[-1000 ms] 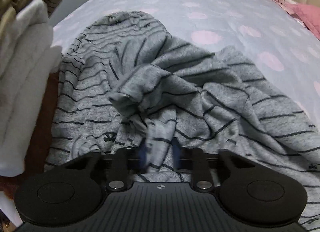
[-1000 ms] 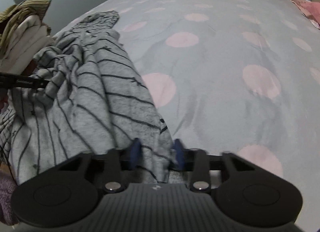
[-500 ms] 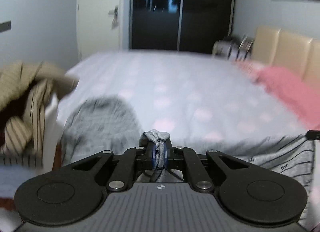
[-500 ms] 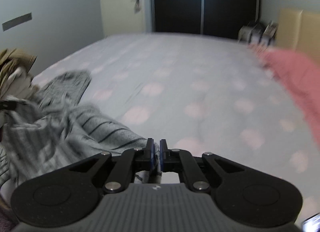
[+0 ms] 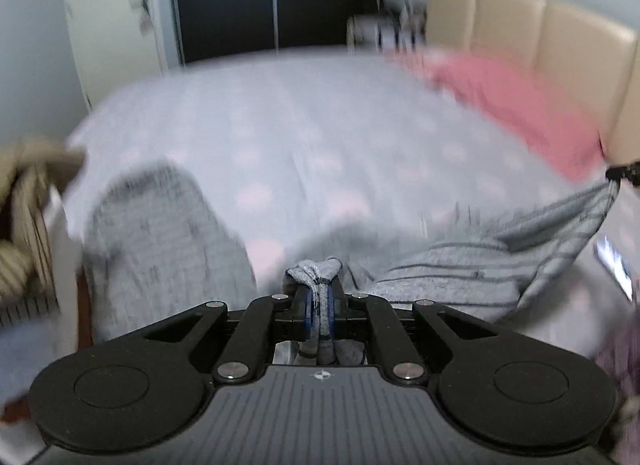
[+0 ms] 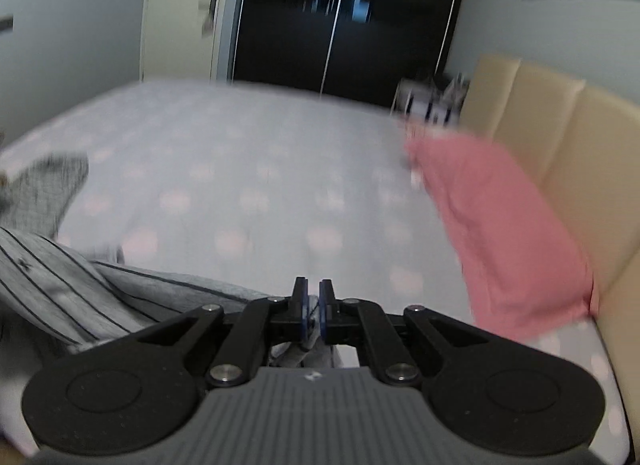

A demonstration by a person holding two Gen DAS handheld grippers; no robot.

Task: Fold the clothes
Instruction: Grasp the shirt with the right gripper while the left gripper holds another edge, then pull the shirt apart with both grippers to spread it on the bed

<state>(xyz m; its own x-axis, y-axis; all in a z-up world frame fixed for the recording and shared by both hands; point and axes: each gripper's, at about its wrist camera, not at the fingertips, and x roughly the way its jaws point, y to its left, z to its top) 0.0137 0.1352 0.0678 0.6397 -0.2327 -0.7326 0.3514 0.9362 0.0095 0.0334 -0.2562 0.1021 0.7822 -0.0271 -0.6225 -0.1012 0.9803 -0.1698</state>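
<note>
Both hands have risen, lifting the striped top (image 5: 460, 277) off the bed (image 5: 320, 153); the left gripper (image 5: 319, 307) and right gripper (image 6: 313, 313) are clamped on its fabric. The right pinch looks thin, so it may slip.

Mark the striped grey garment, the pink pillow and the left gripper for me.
striped grey garment (image 5: 480, 269): left wrist view, stretched span toward the right.
pink pillow (image 6: 508, 225): right wrist view, middle of its face.
left gripper (image 5: 319, 301): left wrist view, between the fingertips, on pinched cloth.

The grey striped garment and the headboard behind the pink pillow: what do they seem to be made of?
Grey striped garment: probably soft knit jersey, matte, heathered, draping limply in folds. Headboard: looks like padded leather or imitation leather, cream, with a slight sheen and seamed panels; blur leaves it uncertain.
</note>
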